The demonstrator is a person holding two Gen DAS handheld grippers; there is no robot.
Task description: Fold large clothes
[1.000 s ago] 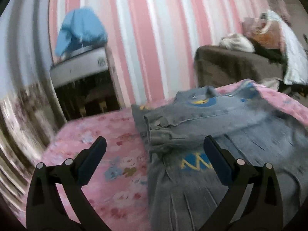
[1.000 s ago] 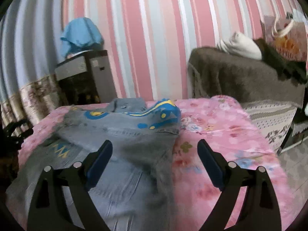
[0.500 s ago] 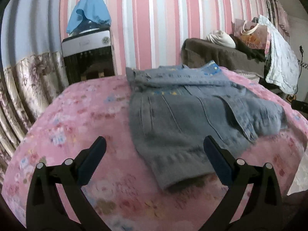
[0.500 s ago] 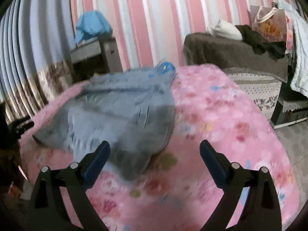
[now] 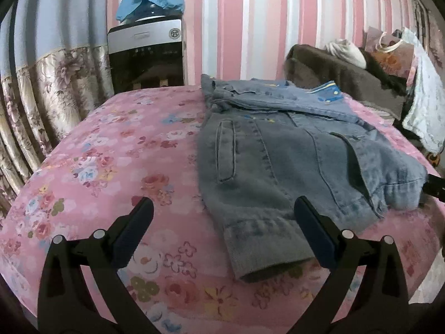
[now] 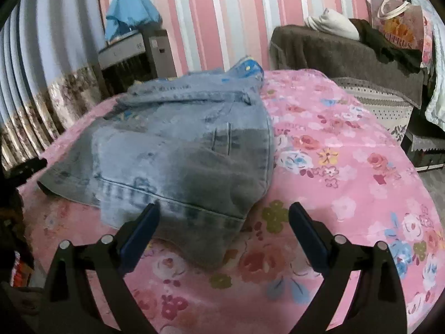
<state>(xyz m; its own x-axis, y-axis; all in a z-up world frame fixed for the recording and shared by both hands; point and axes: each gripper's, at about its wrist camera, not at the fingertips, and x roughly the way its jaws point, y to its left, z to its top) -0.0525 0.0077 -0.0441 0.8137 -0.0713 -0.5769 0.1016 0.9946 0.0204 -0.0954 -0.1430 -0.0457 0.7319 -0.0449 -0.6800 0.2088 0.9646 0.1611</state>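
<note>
A blue denim jacket lies folded on a pink floral bed cover, its collar toward the striped wall and its hem nearest me. My left gripper hovers open just short of the hem's left corner, holding nothing. In the right wrist view the same jacket fills the left half of the bed. My right gripper stands open above the hem's right corner, with its left finger over the denim edge and nothing between the fingers.
A black and silver appliance with a blue cloth on top stands against the wall at the back left, beside floral curtains. A brown covered seat with clothes and a bag stands at the back right.
Both grippers have pulled back toward the near edge of the bed and away from the jacket. The jacket now lies flat and still; both stayed open.
</note>
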